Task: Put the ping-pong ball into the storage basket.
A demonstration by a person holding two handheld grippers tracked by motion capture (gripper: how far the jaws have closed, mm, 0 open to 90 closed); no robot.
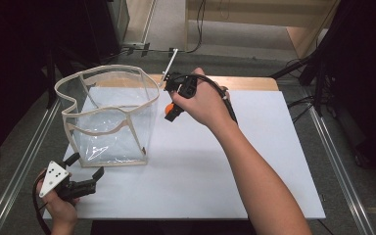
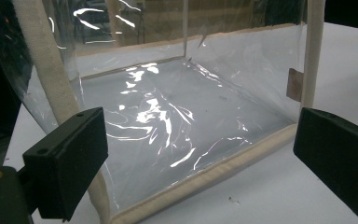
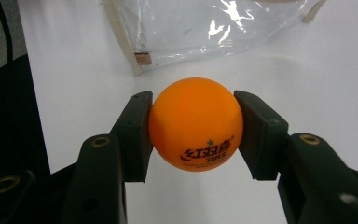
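Your right gripper (image 3: 193,126) holds the ball (image 3: 196,123); left gripper (image 2: 200,154) is wide by the bag (image 1: 110,115). Likely left: drop it in.

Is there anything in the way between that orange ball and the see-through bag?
Only the bag's own wall. The right hand-held gripper holds the orange ball just beside the clear bag, below its beige rim. The ball would probably need lifting over that rim.
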